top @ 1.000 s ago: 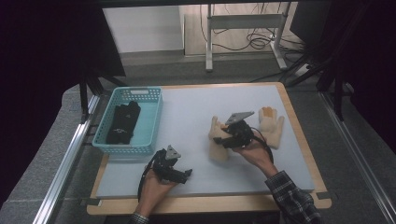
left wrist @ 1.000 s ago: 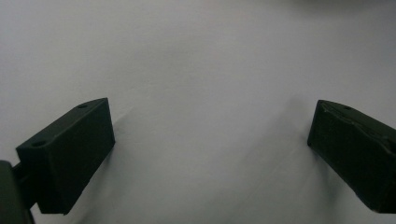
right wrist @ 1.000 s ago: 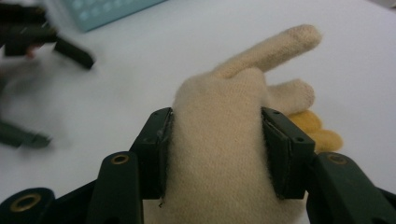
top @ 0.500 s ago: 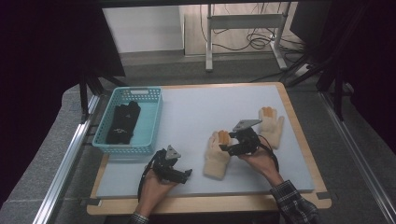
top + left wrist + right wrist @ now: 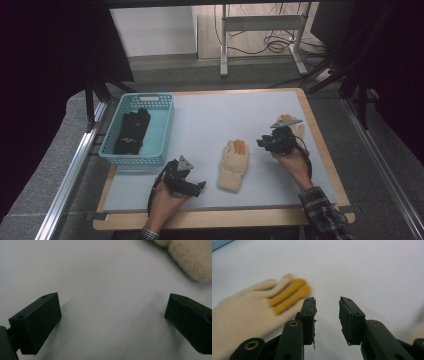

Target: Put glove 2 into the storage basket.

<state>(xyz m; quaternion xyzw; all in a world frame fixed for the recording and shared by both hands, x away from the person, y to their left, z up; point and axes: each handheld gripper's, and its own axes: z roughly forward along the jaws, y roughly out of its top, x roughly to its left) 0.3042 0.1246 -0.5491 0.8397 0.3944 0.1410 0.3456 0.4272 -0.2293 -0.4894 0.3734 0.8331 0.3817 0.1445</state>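
A cream glove (image 5: 234, 165) with orange fingertips lies flat on the white table mat (image 5: 225, 112), at the middle front. In the right gripper view this glove (image 5: 249, 307) lies left of the jaws. My right gripper (image 5: 262, 143) (image 5: 327, 303) hovers to the glove's right, open; its jaws have just been closing with nothing between them. A second cream glove (image 5: 296, 126) peeks out behind it. My left gripper (image 5: 200, 186) (image 5: 112, 305) rests open near the front edge, left of the glove, whose cuff (image 5: 195, 260) lies just beyond its jaws.
A teal basket (image 5: 135, 159) stands at the table's left side and holds black gloves (image 5: 131, 131). The wooden table edge (image 5: 325, 150) runs close to my right hand. Metal rails flank the table, and a desk frame stands on the floor behind it.
The right gripper dragged the cream glove toward the front, let go of it and moved away to the right. The left gripper has stayed in place.
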